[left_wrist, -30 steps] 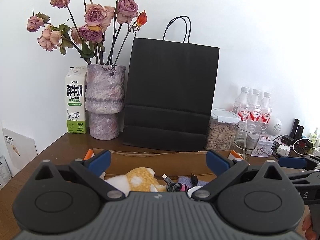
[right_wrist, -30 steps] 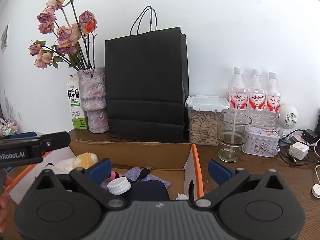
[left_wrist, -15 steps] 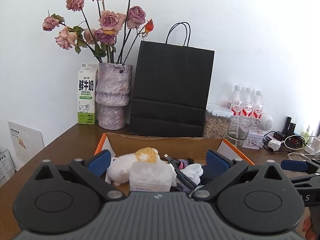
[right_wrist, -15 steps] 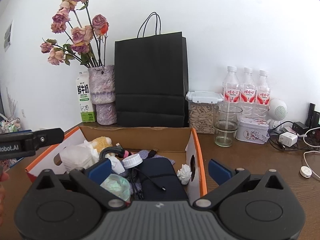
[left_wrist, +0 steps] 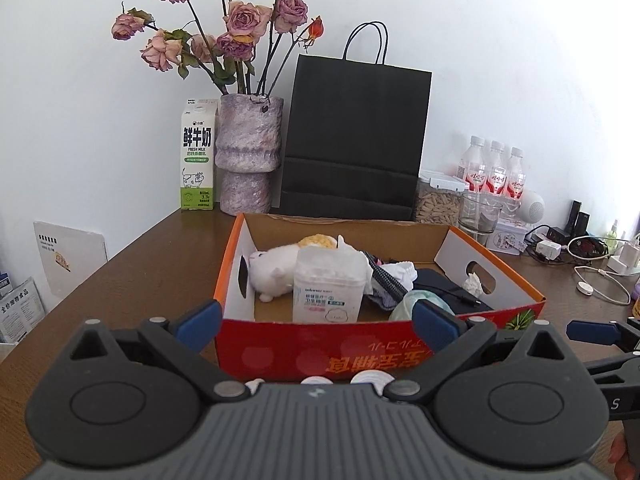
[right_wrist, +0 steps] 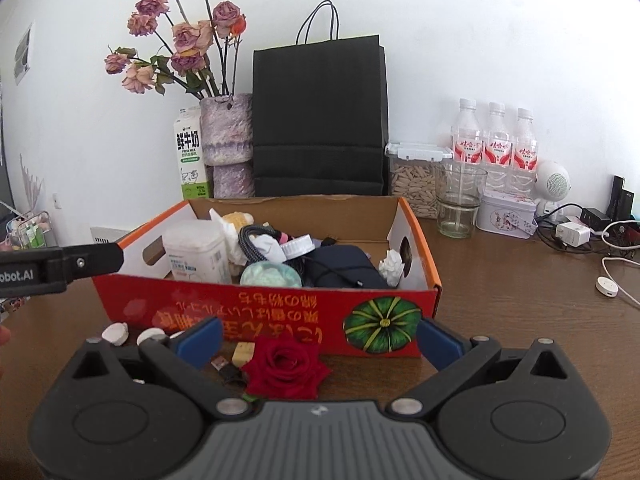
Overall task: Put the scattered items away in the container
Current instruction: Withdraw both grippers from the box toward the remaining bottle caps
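Box (right_wrist: 280, 312): mid-bench, holding plush (left_wrist: 276, 268), tub (left_wrist: 330, 288), cables, pouch (right_wrist: 344, 268). Red rose (right_wrist: 286, 366), small white pieces (right_wrist: 115, 334): on bench, just outside box's near wall. Left hand-held gripper (left_wrist: 316, 324): open, empty. Right hand-held gripper (right_wrist: 320, 338): open, empty, fingers flanking rose.

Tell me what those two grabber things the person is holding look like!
Each is black plastic with two round hinge discs, silver screws and a ribbed grey middle. The left gripper and the right gripper both have blue fingertips. Seen from the side, the left one's black bar carries white letters ending "obot.AI". No sleeves show.
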